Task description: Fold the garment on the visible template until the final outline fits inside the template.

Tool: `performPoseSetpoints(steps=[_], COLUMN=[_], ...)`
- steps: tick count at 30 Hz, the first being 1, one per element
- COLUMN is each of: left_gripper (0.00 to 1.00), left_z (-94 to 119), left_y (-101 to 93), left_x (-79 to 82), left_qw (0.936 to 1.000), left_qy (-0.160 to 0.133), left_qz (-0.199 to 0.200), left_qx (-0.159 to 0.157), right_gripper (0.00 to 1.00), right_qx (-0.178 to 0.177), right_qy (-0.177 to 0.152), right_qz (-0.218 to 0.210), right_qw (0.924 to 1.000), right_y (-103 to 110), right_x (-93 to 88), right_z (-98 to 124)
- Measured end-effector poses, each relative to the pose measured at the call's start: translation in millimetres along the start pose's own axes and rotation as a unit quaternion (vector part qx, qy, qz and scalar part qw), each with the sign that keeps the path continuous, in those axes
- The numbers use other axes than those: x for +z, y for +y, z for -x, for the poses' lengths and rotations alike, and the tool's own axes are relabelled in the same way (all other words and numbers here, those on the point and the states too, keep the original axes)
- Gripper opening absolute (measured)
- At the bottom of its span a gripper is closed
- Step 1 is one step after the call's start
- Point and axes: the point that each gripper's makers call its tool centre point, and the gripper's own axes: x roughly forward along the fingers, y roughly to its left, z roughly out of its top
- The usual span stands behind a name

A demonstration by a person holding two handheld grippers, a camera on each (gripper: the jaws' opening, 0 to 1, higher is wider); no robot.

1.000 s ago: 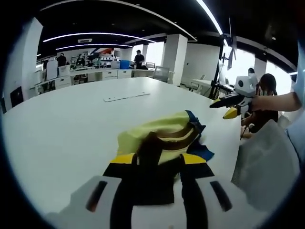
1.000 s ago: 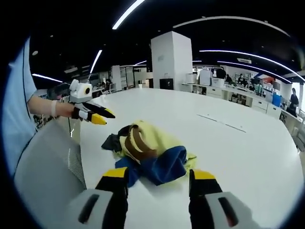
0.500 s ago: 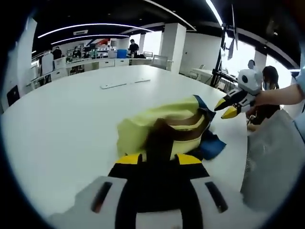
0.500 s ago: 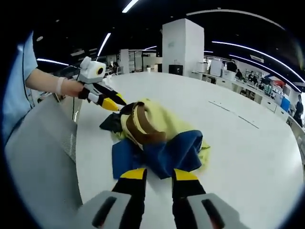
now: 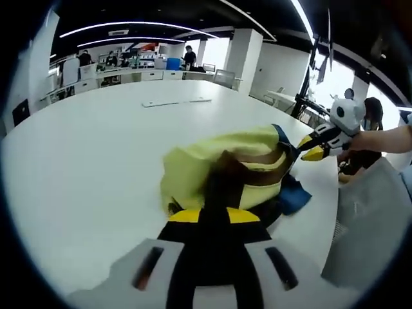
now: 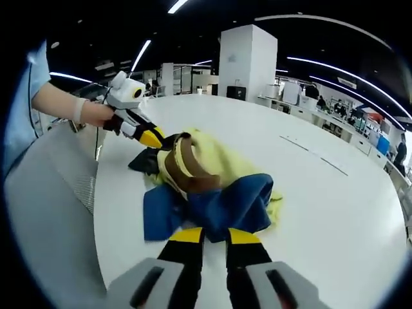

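One crumpled garment [image 6: 212,187], yellow, blue and brown, lies bunched on the white table [image 6: 335,219] near its edge. Left gripper [image 5: 215,215] and right gripper [image 6: 214,235] each pinch its cloth, jaws nearly closed.

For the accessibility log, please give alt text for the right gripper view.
The right gripper, fingers nearly together, pinches the blue edge of a crumpled yellow, blue and brown garment on a white table. The left gripper meets the garment's far side, held by a person's hand.

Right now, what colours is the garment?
The garment is pale yellow with a blue section and a brown band; clearest in the right gripper view.
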Motion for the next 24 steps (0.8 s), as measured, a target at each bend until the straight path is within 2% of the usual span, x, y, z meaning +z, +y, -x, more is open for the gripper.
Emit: performPoseSetpoints(steps=[3,6,14,18,24], left_gripper=[0.06,0.00,0.00,0.00,0.00], left_z=[1,2,15,25,49], left_y=[-0.1,-0.2,-0.4,-1.8,0.4], left_x=[-2.3,-2.7,7.2,19.7,56.8], left_qw=[1.0000,0.9999,0.9995,0.9991,0.9965], left_qy=[0.003,0.002,-0.020,-0.036,-0.081], left_qz=[-0.002,0.011,0.024,0.019,0.001], left_qx=[0.000,0.003,0.007,0.010,0.020], right_gripper=[0.00,0.00,0.00,0.00,0.00], right_qx=[-0.002,-0.001,-0.022,-0.032,-0.047], right_qy=[-0.003,-0.004,-0.031,-0.052,-0.089], right_qz=[0.002,0.002,-0.028,-0.040,-0.021], right_qw=[1.0000,1.0000,0.9989,0.9973,0.9947], right_y=[0,0,-10,-17,-24], right_x=[2.2,3.1,16.4,33.7,70.7], right_z=[-1,-1,12,24,47])
